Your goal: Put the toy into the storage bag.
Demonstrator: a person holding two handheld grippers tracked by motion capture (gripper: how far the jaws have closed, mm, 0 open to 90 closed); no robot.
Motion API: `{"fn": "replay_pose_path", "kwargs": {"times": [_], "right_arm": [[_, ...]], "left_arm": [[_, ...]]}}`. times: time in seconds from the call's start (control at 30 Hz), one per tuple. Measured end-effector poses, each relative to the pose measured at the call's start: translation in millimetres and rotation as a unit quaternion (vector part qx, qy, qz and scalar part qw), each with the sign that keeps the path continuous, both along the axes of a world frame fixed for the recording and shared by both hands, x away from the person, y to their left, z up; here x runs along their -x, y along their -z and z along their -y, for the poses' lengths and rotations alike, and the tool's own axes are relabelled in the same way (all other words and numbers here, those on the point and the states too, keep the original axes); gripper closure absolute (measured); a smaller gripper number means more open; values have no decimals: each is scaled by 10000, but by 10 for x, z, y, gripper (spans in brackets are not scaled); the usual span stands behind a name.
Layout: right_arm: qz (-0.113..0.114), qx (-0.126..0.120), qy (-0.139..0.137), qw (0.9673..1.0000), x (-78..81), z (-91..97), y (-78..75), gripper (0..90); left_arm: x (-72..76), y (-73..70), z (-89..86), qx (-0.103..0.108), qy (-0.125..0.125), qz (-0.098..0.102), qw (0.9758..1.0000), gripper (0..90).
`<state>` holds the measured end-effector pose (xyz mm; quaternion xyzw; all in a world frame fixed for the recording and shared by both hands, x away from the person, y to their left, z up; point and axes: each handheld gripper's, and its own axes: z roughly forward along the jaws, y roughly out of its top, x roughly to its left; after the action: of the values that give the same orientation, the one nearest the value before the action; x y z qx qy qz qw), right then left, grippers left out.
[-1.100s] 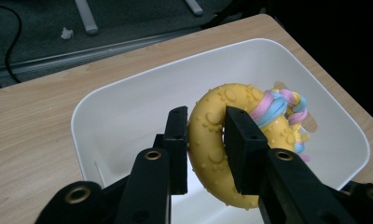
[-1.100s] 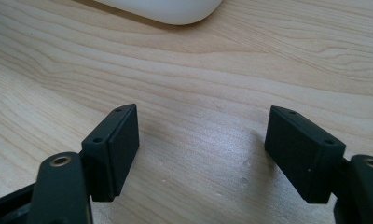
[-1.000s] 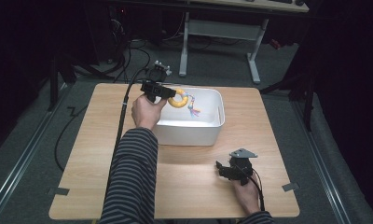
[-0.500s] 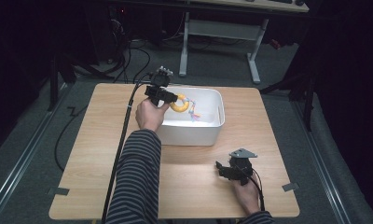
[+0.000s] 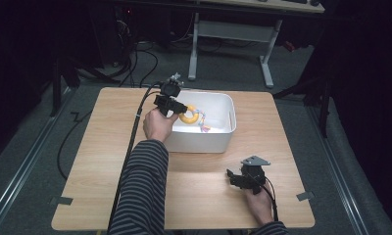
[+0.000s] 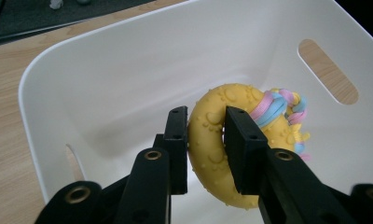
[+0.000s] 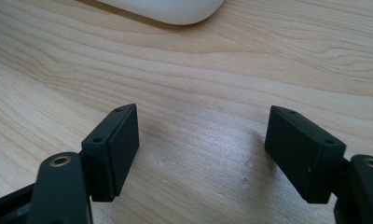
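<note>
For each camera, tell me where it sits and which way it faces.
High view: above the person's side, looking forward and down on the table; both forearms show.
Left gripper view: rides the left tongs, facing into the white bin; jaws clamp the yellow ring toy.
Right gripper view: rides the right tongs, facing the tabletop, jaws apart.
Shared: bin and toy, high and left views.

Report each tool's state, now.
Left tool: closed on the yellow ring toy, over the white bin.
Right tool: open, empty, over the table.
</note>
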<state>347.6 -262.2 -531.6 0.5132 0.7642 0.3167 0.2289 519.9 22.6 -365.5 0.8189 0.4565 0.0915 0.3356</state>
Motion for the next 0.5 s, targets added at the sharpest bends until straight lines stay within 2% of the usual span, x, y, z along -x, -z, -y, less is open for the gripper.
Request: {"fn": "replay_pose_path", "kwargs": {"times": [0.5], "right_arm": [[3, -1, -14, 10000, -2, 1, 0, 263]], "left_arm": [[121, 98, 71, 13, 268, -78, 9996, 716]]}}
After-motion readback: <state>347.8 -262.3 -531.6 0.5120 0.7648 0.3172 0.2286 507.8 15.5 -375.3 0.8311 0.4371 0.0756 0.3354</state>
